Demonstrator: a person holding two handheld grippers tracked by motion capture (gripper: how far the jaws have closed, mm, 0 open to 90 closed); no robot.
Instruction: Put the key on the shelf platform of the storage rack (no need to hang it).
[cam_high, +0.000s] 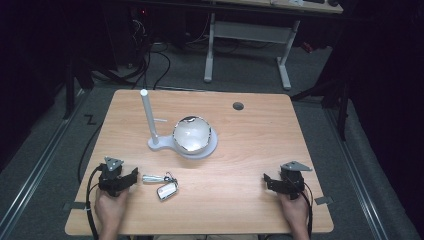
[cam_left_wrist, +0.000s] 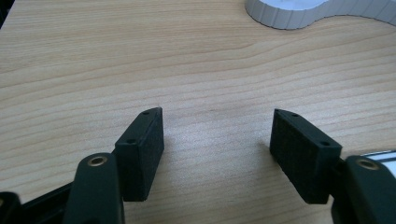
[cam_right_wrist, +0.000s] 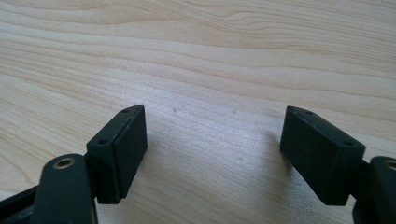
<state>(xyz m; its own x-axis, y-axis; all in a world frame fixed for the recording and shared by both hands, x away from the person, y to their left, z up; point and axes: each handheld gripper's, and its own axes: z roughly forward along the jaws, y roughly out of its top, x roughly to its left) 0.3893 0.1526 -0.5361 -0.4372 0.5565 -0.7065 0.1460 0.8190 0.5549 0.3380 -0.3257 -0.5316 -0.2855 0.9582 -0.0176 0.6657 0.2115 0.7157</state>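
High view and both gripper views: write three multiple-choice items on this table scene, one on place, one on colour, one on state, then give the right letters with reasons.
1. Where does the key fob lie?
A. beside the left tool
B. beside the right tool
C. inside the bowl

2. What colour is the stand with the upright post?
A. red
B. white
C. black

3. How do the left tool's jaws stand?
A. shut on the key fob
B. shut on nothing
C. open, nothing between them

Answers:
1 A: in the high view the fob and its keys lie on the table just right of the left tool.
2 B: base and post both look white.
3 C: the left gripper view shows bare wood between the spread jaws.
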